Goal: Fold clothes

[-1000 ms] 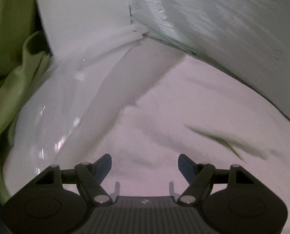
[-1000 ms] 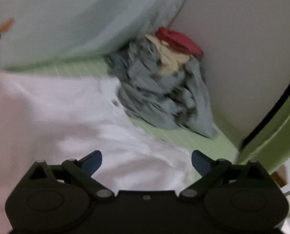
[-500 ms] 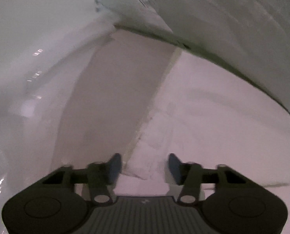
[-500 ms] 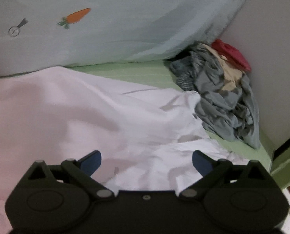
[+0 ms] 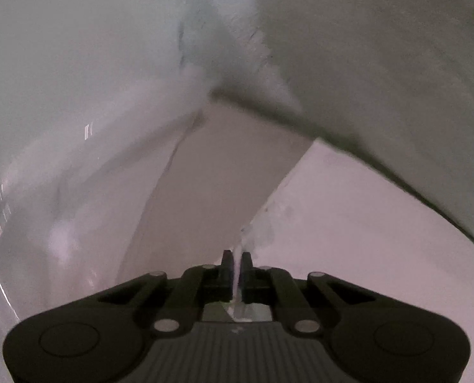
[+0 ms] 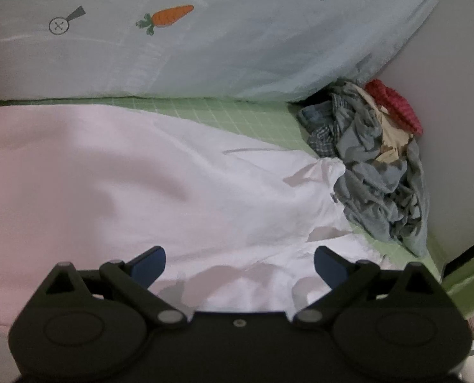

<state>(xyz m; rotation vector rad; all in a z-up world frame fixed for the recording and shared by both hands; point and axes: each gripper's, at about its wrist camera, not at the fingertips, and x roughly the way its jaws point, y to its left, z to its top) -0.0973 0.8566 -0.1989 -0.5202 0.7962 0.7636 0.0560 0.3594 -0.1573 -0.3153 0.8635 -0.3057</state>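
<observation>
A large pale pink-white garment (image 6: 141,175) lies spread over the green checked bed sheet (image 6: 237,113). In the left wrist view the same garment (image 5: 364,223) fills the lower frame, and a fold of it rises from my left gripper (image 5: 236,260), which is shut on its edge. My right gripper (image 6: 240,263) hovers open just above the garment's rumpled right part, blue fingertips (image 6: 149,263) wide apart with nothing between them.
A pale blue pillow with carrot prints (image 6: 205,38) runs along the back of the bed. A heap of grey, checked, tan and red clothes (image 6: 377,162) sits in the right corner against a white wall (image 6: 444,79). The bed's green edge (image 6: 460,284) is at lower right.
My left gripper has closed from open onto the garment's edge after moving in toward the fold. The right view swung left and steadied; its gripper stayed open.
</observation>
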